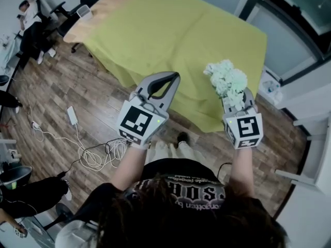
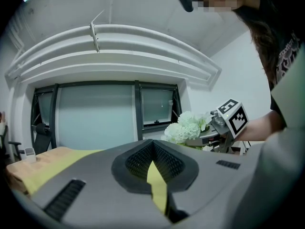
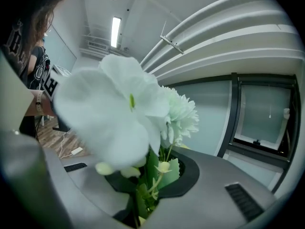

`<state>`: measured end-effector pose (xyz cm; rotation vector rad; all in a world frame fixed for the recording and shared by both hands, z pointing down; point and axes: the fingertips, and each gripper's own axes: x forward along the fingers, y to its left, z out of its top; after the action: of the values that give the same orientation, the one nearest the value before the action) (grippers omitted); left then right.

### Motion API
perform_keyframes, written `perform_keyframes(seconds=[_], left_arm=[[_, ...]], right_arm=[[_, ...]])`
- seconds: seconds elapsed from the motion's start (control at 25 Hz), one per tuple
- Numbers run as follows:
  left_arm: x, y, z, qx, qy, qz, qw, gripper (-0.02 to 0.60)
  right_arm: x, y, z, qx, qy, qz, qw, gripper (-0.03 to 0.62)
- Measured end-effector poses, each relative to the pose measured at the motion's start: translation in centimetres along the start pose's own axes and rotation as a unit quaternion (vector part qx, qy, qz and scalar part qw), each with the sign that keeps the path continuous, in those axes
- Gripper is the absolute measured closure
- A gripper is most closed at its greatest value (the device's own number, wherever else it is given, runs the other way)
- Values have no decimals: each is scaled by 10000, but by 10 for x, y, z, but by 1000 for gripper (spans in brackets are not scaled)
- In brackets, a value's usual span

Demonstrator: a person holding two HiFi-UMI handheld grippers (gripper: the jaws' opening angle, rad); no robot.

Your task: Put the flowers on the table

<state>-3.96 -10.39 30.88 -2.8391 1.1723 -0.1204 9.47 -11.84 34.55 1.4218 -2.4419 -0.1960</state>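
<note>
A bunch of white and pale green artificial flowers (image 1: pixel 226 79) stands upright in my right gripper (image 1: pixel 236 101), which is shut on the green stems (image 3: pixel 145 190). The blooms (image 3: pixel 124 113) fill much of the right gripper view. The flowers hang over the near right edge of the table, which is covered with a yellow-green cloth (image 1: pixel 155 30). My left gripper (image 1: pixel 175 77) is shut with nothing in it, held to the left of the flowers at the table's near edge. In the left gripper view, the flowers (image 2: pixel 186 128) and the right gripper (image 2: pixel 217 133) show beyond its closed tips (image 2: pixel 152 144).
White cables and a power adapter (image 1: pixel 72 115) lie on the wooden floor at the left. Office chairs and a seated person (image 1: pixel 28 14) are at the far left. Glass partitions with dark frames (image 1: pixel 289 14) and white furniture (image 1: pixel 313 138) stand to the right.
</note>
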Motion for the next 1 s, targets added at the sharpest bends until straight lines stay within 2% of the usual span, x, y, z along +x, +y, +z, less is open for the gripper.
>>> perform_keyframes(seconds=[0.52, 1.0], left_arm=[[87, 50, 1, 21, -4, 222, 9998, 584], [134, 84, -4, -65, 74, 409, 9991, 584]], right_arm=[[81, -68, -15, 85, 83, 360, 9993, 533], [141, -105, -22, -42, 233, 789, 9966, 533]])
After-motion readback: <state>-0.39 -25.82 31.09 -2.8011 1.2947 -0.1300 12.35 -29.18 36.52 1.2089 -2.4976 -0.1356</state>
